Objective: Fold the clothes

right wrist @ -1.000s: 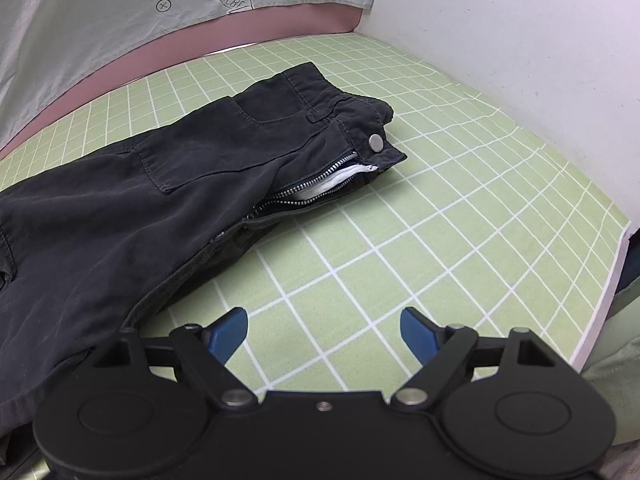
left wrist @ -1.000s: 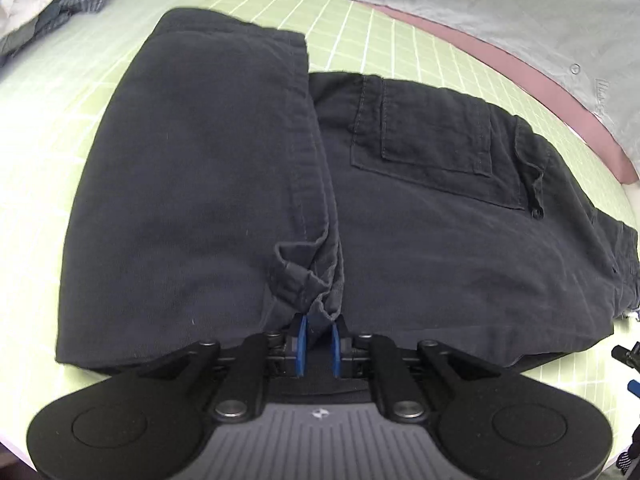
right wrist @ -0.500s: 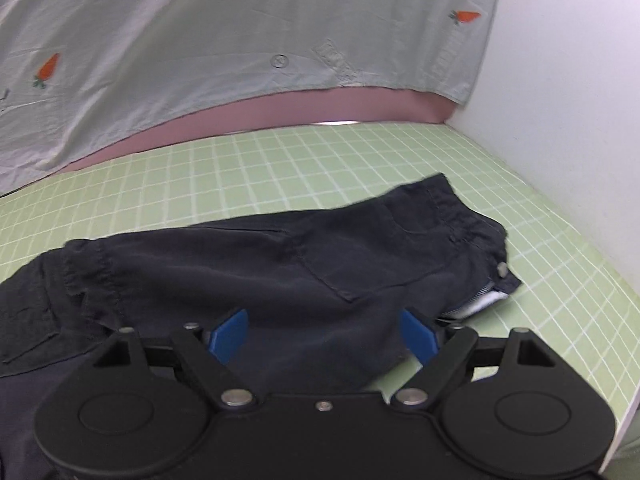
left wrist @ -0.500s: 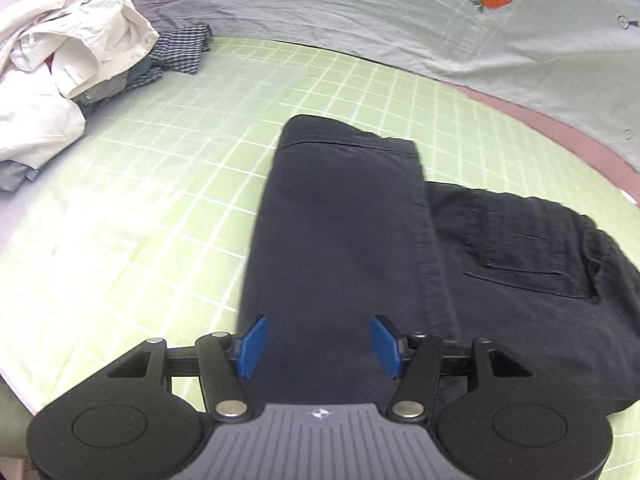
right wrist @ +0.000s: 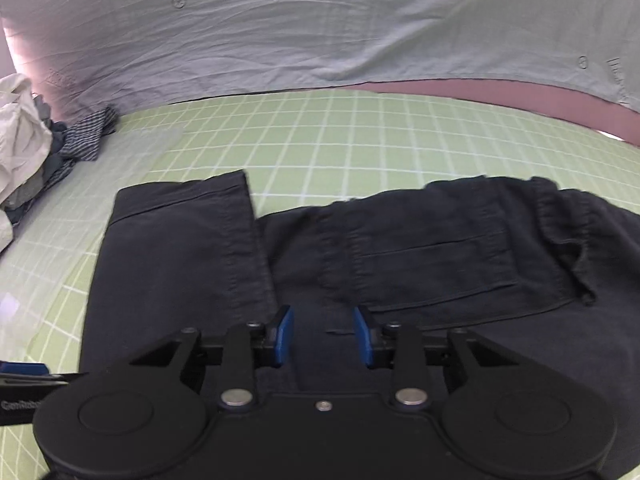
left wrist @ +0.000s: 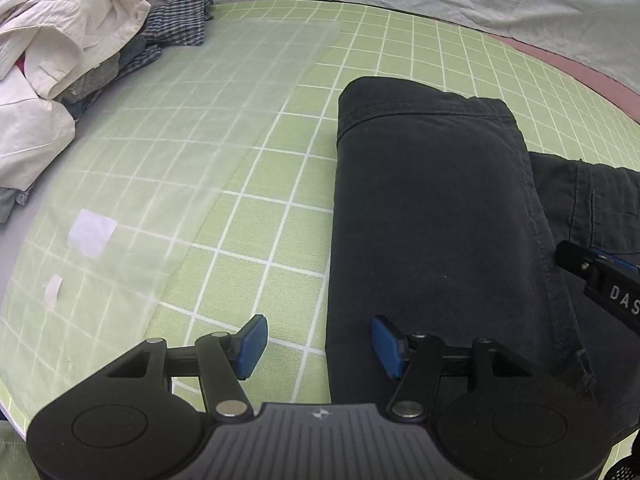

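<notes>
Dark navy trousers (left wrist: 432, 208) lie on the green grid mat (left wrist: 260, 208), their legs folded over the seat part. In the right wrist view the folded leg (right wrist: 172, 252) is at left and the seat with a back pocket (right wrist: 436, 268) at right. My left gripper (left wrist: 316, 344) is open and empty, straddling the left edge of the folded leg near its front. My right gripper (right wrist: 323, 336) is partly open and empty, low over the trousers by the leg's inner seam. The right gripper's side shows at the left wrist view's right edge (left wrist: 600, 280).
A pile of white and checked clothes (left wrist: 60, 64) lies at the mat's far left; it also shows in the right wrist view (right wrist: 28, 152). A translucent sheet (left wrist: 192, 128) covers the left of the mat. A grey carrot-print cloth (right wrist: 320, 28) hangs behind.
My left gripper let go of the trouser leg, opened and drew back to the left. My right gripper swung left over the trousers and its jaws narrowed.
</notes>
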A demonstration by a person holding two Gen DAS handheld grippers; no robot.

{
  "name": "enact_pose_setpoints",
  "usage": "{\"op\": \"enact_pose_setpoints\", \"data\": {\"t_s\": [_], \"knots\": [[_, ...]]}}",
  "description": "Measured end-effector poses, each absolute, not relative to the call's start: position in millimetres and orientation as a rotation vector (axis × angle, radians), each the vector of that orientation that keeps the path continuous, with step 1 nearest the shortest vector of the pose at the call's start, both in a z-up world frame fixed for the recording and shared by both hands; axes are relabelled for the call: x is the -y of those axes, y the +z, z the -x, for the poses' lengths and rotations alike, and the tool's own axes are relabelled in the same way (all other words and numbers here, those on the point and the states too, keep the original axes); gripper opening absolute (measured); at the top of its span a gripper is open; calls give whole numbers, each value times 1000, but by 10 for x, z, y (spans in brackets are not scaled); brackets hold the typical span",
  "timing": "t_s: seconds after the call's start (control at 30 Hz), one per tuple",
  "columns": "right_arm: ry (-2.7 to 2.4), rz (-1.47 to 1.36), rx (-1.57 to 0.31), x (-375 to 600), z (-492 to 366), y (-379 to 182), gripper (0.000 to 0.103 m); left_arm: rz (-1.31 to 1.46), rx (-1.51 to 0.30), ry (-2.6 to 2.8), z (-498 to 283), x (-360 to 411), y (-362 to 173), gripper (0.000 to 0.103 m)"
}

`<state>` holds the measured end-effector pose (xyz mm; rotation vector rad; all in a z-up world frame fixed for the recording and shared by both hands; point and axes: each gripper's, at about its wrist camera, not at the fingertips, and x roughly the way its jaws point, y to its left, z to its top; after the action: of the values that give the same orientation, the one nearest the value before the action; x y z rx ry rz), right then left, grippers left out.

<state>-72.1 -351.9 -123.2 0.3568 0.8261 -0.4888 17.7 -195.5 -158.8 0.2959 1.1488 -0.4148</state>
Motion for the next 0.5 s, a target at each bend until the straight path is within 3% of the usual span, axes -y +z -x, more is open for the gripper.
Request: {"op": "enact_pose_setpoints", "data": {"t_s": [0.1,0.23,0.3,0.4,0.5], "knots": [[-466,-374,-847,3400,619,-1315,39,-276,-1158,-438,-208,1896,-1620,64],[-489,-386,-853,3384,608,-1367,71,-264,-1163,-461,-225,1872,-1644,64],[-473,-361,-862,3354,591,-1374,72,-268,-1159,-464,-219,1878,-1639,65],[-454,-346,-870,3312,543,-1399,60,-275,-1152,-467,-208,1888,-1629,65],[-470,-329,-868,3273,545,-1394,39,-281,-1145,-471,-197,1898,-1620,65]]}}
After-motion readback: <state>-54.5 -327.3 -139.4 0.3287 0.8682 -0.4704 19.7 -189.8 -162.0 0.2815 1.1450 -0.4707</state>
